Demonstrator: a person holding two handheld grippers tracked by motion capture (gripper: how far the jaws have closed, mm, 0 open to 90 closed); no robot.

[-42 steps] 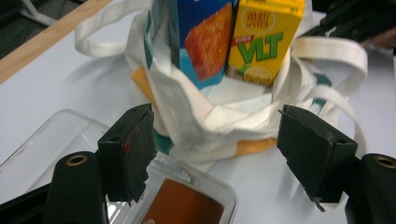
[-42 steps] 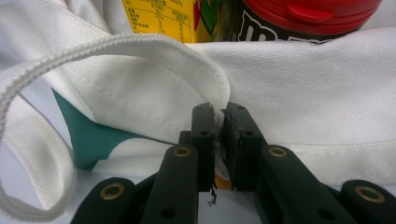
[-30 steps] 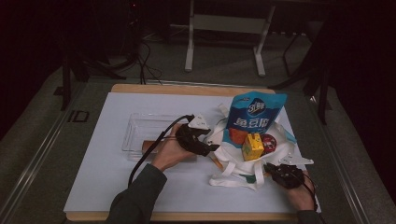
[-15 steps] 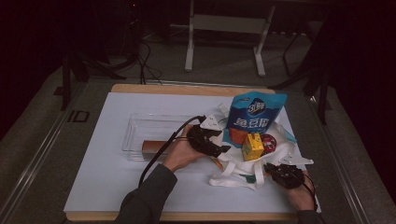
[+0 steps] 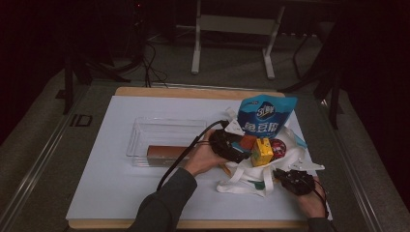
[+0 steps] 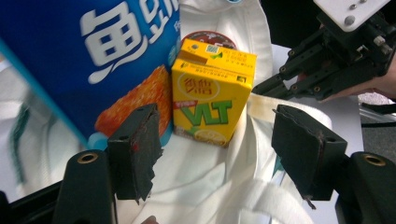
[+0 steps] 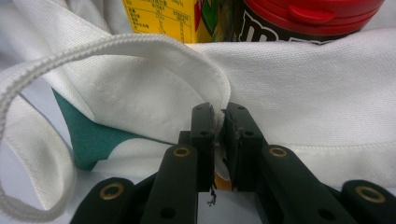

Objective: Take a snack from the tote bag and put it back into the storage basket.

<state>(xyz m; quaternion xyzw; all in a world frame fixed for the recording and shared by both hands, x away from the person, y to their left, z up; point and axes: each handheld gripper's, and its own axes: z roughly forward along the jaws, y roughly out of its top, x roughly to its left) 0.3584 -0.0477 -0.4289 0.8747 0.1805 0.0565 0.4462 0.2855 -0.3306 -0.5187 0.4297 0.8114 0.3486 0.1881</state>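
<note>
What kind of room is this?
Probably a lab or workshop, not a home: a work table with a white mat, loose cables on grey carpet, and bare metal stand legs in the dark behind.

The high view is dim overall: the room from 9 through 12 to 3 o'clock sinks into near black, while the white surface (image 5: 121, 183) catches a soft, flat light with no hard shadows. It is slightly grainy and soft. The left gripper view is much brighter and evenly lit; the yellow carton (image 6: 212, 91) is sharp, and the blue bag (image 6: 84, 56) at 10 o'clock blurs. In the right gripper view, the white cloth (image 7: 303, 93) is crisp, with shadow beneath at 6 o'clock.
</note>
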